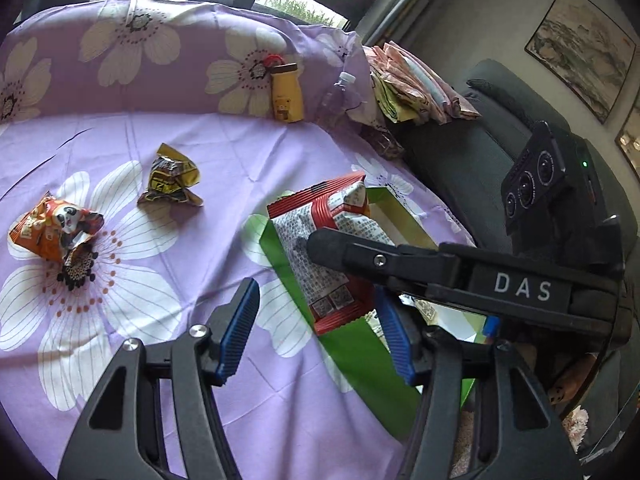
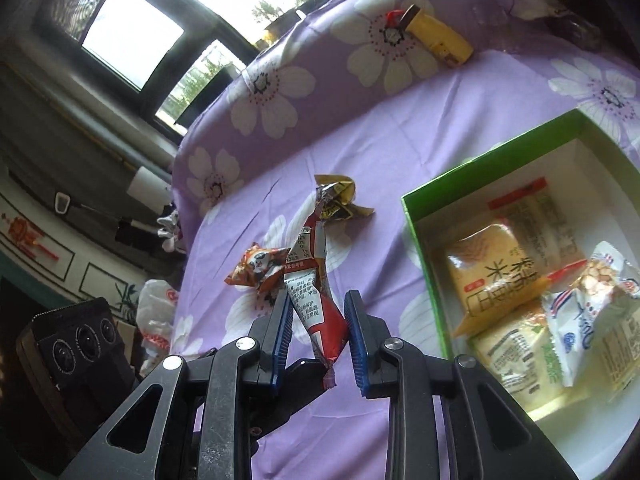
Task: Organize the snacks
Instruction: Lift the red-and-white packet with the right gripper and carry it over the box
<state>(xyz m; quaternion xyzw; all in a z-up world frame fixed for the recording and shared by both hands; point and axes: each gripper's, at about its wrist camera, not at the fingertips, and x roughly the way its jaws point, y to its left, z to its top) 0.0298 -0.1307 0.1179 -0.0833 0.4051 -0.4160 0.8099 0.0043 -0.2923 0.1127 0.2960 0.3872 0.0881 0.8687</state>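
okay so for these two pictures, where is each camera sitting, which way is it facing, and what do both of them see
Left wrist view: sits on the left gripper, looking down along its blue-padded fingers at the purple flowered cloth; its jaws are apart and empty, and the right gripper crosses in front holding the red and white snack packet.
Right wrist view: sits on the right gripper, shut on that red packet, facing the green cardboard box of snacks.
Shared: the crumpled orange panda snack bag, the box.

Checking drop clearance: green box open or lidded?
Open. The green box shows no lid in the right wrist view; its white inside and several snack packs are exposed.
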